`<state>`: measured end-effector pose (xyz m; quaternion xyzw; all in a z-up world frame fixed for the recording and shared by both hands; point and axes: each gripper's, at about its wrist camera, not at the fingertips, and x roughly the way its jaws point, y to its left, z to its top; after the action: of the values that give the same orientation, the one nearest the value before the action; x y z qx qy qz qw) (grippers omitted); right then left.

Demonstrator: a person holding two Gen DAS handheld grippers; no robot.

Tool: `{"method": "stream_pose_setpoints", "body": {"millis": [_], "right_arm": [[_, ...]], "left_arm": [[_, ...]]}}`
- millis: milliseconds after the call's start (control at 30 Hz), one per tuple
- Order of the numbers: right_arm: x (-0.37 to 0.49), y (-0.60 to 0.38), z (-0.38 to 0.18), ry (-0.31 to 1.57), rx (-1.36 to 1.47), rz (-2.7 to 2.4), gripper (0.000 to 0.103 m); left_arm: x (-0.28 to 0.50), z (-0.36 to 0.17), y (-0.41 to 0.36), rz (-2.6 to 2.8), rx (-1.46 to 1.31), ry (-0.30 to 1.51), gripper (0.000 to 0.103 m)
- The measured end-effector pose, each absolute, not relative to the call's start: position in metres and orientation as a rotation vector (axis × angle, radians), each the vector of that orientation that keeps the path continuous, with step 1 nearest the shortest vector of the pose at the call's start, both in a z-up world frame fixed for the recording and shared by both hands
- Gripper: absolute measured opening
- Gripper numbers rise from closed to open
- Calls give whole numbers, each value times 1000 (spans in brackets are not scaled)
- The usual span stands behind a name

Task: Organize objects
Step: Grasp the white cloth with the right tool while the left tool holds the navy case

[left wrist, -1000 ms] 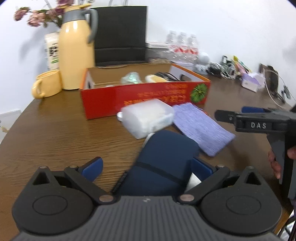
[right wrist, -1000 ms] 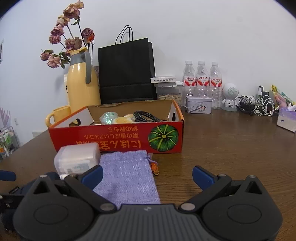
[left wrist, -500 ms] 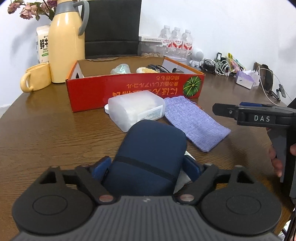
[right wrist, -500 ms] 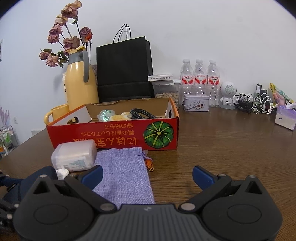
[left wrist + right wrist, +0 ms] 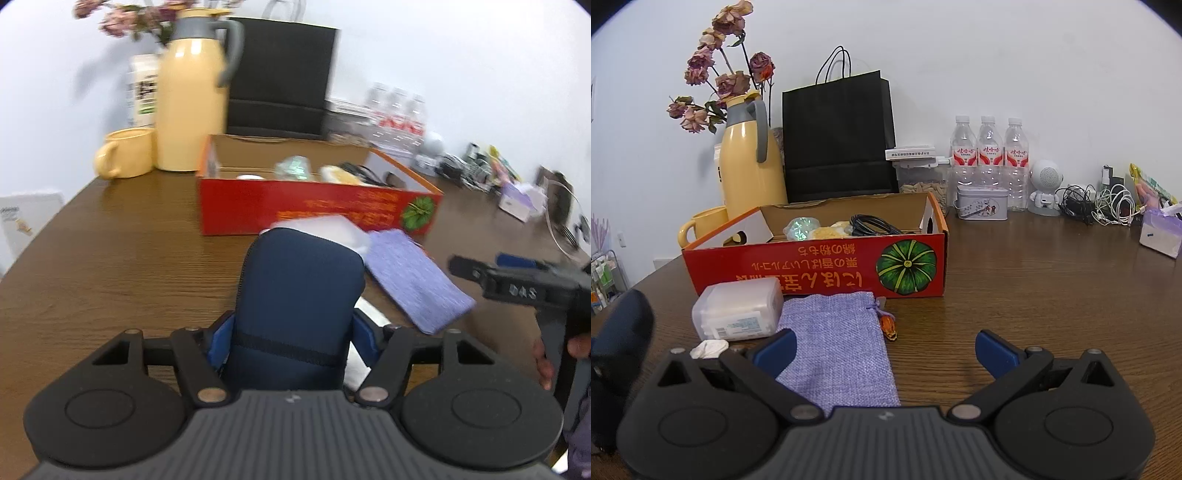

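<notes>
Black ribbed left gripper [image 5: 293, 338], blue pads [image 5: 218, 338], silver pivot screws.

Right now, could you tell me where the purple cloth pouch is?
The purple cloth pouch lies flat on the table before the red box, right of the clear plastic container, partly under the open right gripper.

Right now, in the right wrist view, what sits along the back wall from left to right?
Dried flowers → yellow thermos → black paper bag → three water bottles → white robot-shaped speaker → tangle of cables → tissue box.
</notes>
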<state>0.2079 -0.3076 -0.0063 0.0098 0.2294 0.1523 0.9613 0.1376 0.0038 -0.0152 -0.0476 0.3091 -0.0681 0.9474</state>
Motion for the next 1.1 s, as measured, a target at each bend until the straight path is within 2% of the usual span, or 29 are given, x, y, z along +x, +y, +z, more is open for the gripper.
{"method": "stream_pose_setpoints", "body": {"millis": [267,900,1067,1100], "right_arm": [[188,-279,-3,440,-63,395,103],[175,-159,-20,659,-232,608,103],[175,-163,-20,674,-210,610,102],[175,-164,-20,676,-207,612,101]], "left_arm": [[135,-8,39,-45,-137,640,64],[159,-34,69,44,-155,712,65],[162,-44,64,42,-102,717,74],[161,-45,63,40,-93,717,82]]}}
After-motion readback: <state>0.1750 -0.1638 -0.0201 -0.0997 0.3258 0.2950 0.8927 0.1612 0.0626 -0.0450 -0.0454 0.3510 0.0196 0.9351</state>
